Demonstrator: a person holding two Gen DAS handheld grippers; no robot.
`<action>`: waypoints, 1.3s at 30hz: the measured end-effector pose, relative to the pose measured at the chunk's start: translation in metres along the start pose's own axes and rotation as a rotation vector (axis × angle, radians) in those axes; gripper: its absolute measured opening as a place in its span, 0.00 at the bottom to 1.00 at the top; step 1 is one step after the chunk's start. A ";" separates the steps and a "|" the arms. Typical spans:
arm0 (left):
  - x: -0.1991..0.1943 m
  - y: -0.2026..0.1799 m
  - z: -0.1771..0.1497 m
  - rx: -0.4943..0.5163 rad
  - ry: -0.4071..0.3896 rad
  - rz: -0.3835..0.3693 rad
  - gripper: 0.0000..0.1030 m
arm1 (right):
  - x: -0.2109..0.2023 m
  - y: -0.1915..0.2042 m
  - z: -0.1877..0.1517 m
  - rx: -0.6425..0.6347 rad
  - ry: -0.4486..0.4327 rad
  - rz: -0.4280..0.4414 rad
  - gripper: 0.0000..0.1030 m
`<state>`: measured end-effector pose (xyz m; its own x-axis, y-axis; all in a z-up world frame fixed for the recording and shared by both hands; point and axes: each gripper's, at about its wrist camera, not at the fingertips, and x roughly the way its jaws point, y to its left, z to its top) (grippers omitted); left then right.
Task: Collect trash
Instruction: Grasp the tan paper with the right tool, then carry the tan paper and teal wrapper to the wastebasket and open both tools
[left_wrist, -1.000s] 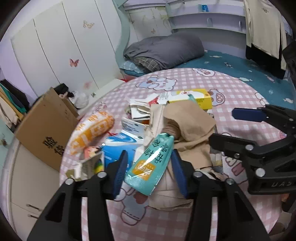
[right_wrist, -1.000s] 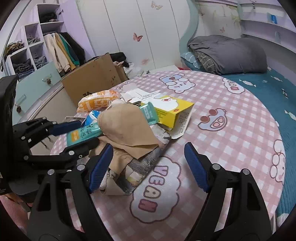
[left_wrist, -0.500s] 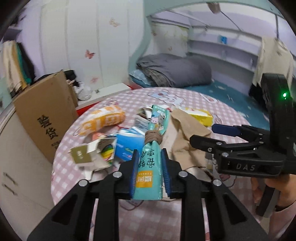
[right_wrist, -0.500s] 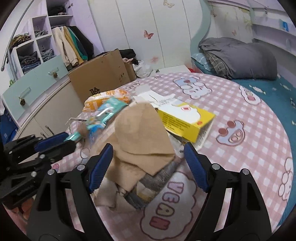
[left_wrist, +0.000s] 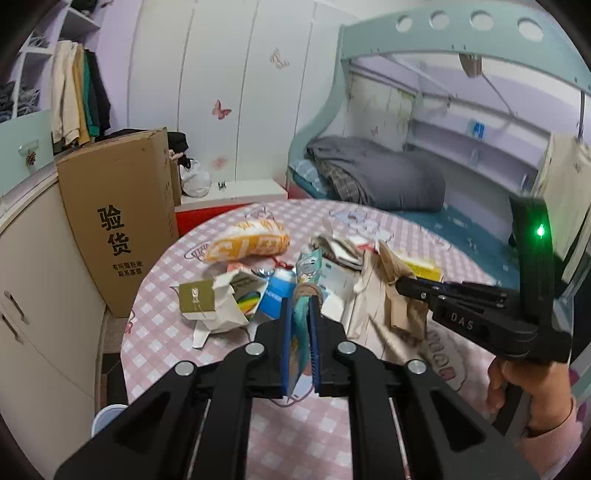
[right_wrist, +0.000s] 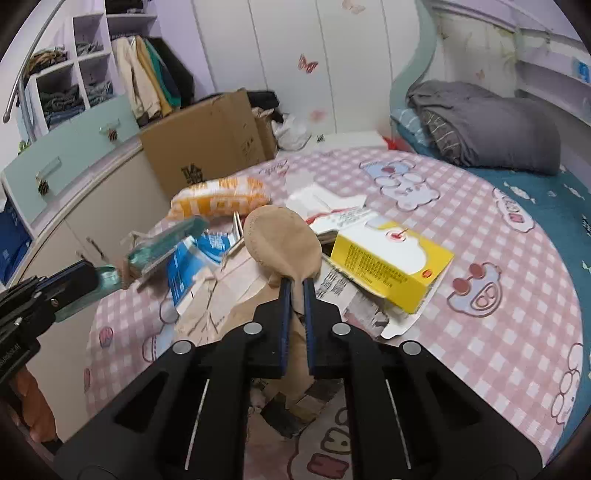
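Left wrist view shows my left hand-held gripper (left_wrist: 299, 325) clenched on the teal wrapper (left_wrist: 306, 273), my right (right_wrist: 295, 291) pinching the tan cloth (right_wrist: 282, 245) — boxes and packets left on the bed (right_wrist: 517, 325).

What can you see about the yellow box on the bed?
The yellow box looks like thin cardboard, with a white cartoon patch on top and small print along its long side. It lies flat but askew on the pink checked cover, resting on printed papers, its near end flap open. Neither gripper touches it.
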<state>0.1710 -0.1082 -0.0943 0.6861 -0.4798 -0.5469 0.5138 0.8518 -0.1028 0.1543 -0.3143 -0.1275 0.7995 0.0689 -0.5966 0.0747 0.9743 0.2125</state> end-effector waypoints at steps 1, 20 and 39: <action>-0.002 0.000 0.001 -0.006 -0.010 -0.005 0.08 | -0.006 0.002 0.002 0.002 -0.015 0.003 0.07; -0.107 0.108 -0.009 -0.264 -0.238 0.049 0.08 | -0.027 0.157 0.033 -0.131 -0.075 0.316 0.07; -0.089 0.362 -0.173 -0.686 0.039 0.528 0.08 | 0.204 0.419 -0.094 -0.365 0.410 0.526 0.07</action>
<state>0.2067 0.2792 -0.2270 0.7226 0.0114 -0.6912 -0.3004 0.9057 -0.2991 0.2925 0.1287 -0.2332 0.3839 0.5488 -0.7426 -0.5142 0.7950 0.3217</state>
